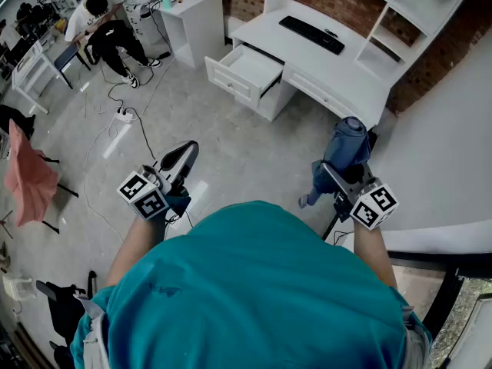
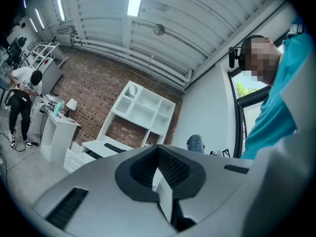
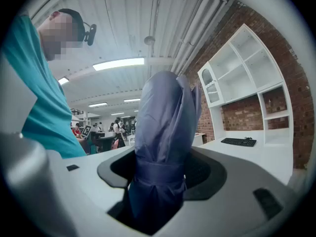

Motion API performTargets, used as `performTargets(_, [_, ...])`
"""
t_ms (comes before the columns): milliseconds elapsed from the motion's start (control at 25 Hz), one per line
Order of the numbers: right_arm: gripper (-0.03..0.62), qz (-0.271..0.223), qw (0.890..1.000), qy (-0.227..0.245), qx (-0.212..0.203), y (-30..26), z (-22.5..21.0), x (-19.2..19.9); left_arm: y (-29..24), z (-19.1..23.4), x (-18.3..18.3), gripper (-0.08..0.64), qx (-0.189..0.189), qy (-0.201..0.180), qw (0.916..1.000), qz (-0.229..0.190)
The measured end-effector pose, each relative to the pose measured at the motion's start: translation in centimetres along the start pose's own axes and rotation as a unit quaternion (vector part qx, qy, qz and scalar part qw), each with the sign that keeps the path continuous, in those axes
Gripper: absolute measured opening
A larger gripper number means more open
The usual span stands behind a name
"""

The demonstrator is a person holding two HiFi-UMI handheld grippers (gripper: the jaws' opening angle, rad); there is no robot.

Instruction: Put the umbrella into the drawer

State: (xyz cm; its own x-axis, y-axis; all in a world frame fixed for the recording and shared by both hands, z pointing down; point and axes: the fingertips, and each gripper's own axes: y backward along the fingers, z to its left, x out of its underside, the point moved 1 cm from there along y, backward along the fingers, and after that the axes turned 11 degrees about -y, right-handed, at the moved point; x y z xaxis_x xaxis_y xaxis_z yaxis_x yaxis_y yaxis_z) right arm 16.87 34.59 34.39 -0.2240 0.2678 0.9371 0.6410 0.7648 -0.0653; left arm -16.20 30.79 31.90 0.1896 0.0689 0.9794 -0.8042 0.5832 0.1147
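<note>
- Judging by the layout, the carrying step is under way: the right gripper (image 1: 337, 177) is clamping the folded blue umbrella (image 1: 347, 141), with its jaws standing wide around it, at the near right.
- The next move is calling for bringing the umbrella over to the open drawer (image 1: 247, 69) in the far white counter (image 1: 330, 71).
- The left gripper (image 1: 184, 154) is holding nothing, its jaws together.

The umbrella (image 3: 163, 132) is a folded, slate-blue one, its cloth gathered and bound by a strap of the same colour. It stands upright between the jaws of the right gripper (image 3: 160, 174), which clamp it at the strap. From the head view it (image 1: 346, 143) slants through the air, well apart from the drawer (image 1: 247, 73). That drawer is white, flat-fronted and pulled open from the white desk (image 1: 323, 68).
</note>
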Motion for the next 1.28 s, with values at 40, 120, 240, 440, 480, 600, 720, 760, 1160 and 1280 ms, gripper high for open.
performTargets(40, [0.279,0.001,1.000,0.001,0.000,0.0,-0.1,0.0,0.0,0.0,0.0,0.005,0.000,0.000,1.0000,0.000])
performTargets(120, [0.279,0.002,1.000,0.002,-0.001,0.0,-0.2,0.1,-0.1,-0.1,0.1,0.005,0.000,0.000,1.0000,0.000])
performTargets(240, [0.279,0.000,1.000,0.005,-0.004,0.1,-0.2,0.1,-0.1,-0.3,0.2,0.005,-0.001,-0.001,1.0000,-0.001])
performTargets(440, [0.279,0.001,1.000,0.004,-0.007,0.2,-0.3,-0.2,-0.4,-0.8,0.2,0.005,0.000,-0.001,1.0000,0.000])
performTargets(480, [0.279,0.002,1.000,0.004,-0.008,0.3,-0.5,-0.2,-0.6,-1.0,0.3,0.005,0.000,-0.001,1.0000,0.000])
performTargets(600, [0.279,0.008,1.000,0.003,-0.010,0.8,-1.1,-0.4,-1.2,-1.6,0.4,0.005,-0.003,-0.001,1.0000,0.000])
performTargets(720, [0.279,0.011,1.000,0.000,-0.012,1.5,-1.6,-0.5,-1.8,-2.4,0.6,0.005,-0.008,0.000,1.0000,0.000])
performTargets(760, [0.279,0.010,1.000,0.000,-0.015,1.8,-1.8,-0.6,-2.0,-2.7,0.7,0.005,-0.009,0.000,1.0000,0.000])
performTargets(1160, [0.279,0.016,0.999,0.013,-0.037,5.9,-3.8,-2.0,-5.3,-7.8,1.8,0.005,-0.016,0.005,0.9998,-0.009])
performTargets(1280, [0.279,0.022,0.999,0.014,-0.040,6.9,-4.5,-2.1,-6.3,-9.1,2.5,0.005,-0.016,0.009,0.9998,-0.008])
